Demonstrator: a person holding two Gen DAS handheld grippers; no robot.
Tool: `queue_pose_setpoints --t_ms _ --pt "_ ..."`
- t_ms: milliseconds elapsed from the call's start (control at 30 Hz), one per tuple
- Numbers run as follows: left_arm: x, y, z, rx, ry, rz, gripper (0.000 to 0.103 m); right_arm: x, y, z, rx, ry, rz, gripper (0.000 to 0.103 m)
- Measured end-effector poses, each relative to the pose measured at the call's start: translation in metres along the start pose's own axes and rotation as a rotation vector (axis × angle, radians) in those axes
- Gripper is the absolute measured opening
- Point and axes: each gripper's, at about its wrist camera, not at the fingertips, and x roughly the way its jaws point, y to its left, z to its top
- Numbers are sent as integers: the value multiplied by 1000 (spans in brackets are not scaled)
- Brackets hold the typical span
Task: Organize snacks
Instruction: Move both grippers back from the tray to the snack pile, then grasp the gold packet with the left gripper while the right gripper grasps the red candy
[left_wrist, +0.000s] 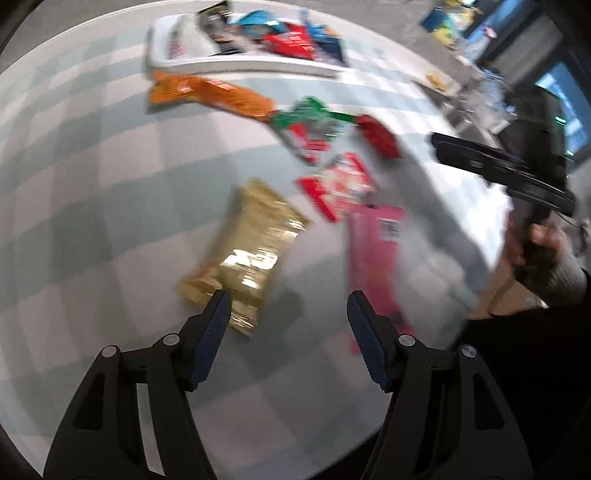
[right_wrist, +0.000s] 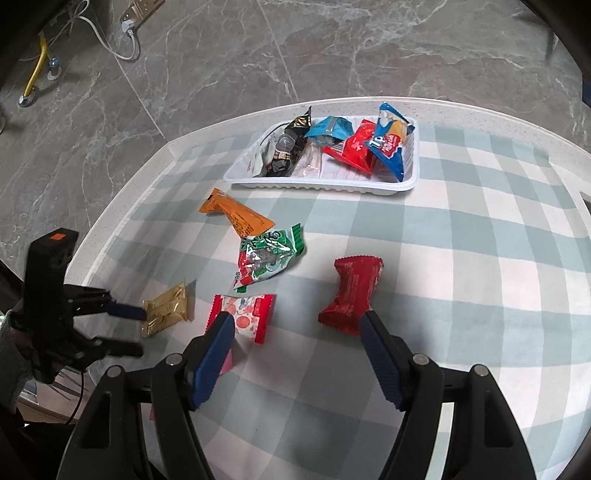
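Observation:
My left gripper (left_wrist: 288, 301) is open and empty, just short of a gold snack packet (left_wrist: 245, 254) and a pink packet (left_wrist: 376, 254); the view is blurred. It also shows in the right wrist view (right_wrist: 135, 330), open beside the gold packet (right_wrist: 165, 309). My right gripper (right_wrist: 297, 321) is open and empty above the cloth, between a red-and-white packet (right_wrist: 245, 315) and a red packet (right_wrist: 351, 290). A green-and-red packet (right_wrist: 267, 256) and an orange packet (right_wrist: 236, 212) lie farther out. A white tray (right_wrist: 321, 184) holds several snacks.
The round table carries a green-and-white checked cloth (right_wrist: 461, 258). Its edge curves close on the left (right_wrist: 110, 218), with marble floor beyond. Cables and a socket lie on the floor at the far left (right_wrist: 125, 33).

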Motion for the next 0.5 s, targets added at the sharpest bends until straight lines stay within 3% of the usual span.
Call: queue_pose_setpoints --t_ms 267,500 --pt "-11 -12 8 83 -53 141 63 0 -12 -5 40 6 -24 73" --pt "13 -9 24 157 -20 215 63 11 -18 -5 43 23 -58 74"
